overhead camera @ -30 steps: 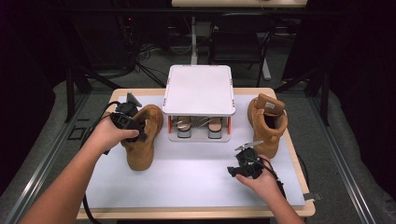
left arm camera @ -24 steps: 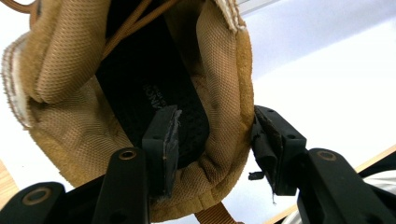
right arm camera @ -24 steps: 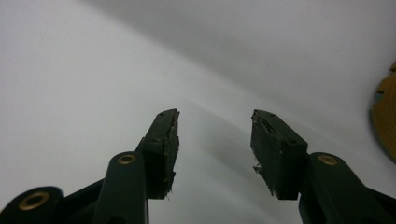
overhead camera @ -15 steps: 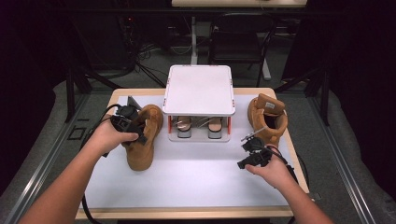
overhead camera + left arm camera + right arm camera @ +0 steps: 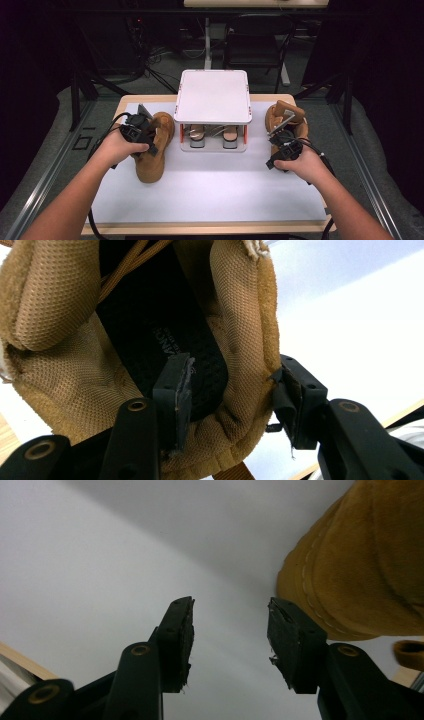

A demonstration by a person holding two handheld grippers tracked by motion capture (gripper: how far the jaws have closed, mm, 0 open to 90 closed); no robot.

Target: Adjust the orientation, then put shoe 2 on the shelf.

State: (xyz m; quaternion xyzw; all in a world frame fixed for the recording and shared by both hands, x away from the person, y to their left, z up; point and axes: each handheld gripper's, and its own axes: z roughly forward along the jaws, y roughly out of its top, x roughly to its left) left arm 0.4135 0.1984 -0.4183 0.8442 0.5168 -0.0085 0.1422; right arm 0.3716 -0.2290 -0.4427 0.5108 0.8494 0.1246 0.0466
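A tan boot stands on the white mat left of the rack. My left gripper is shut on its heel collar. In the left gripper view one jaw sits inside the boot over the black insole, and the other presses the outside of the collar, with my left gripper spanning the padded wall. A second tan boot stands at the right. My right gripper hovers just in front of it. In the right gripper view my right gripper is open. Its jaws have just been closing a little with nothing between them, and the boot lies to their right.
A white shoe rack stands at the back middle of the table, with a pair of shoes on the shelf under its top. The white mat covers the wooden table. Dark floor and metal frames surround it.
My right hand has lifted and moved away from me toward the right boot. The left hand and its boot have stayed put.
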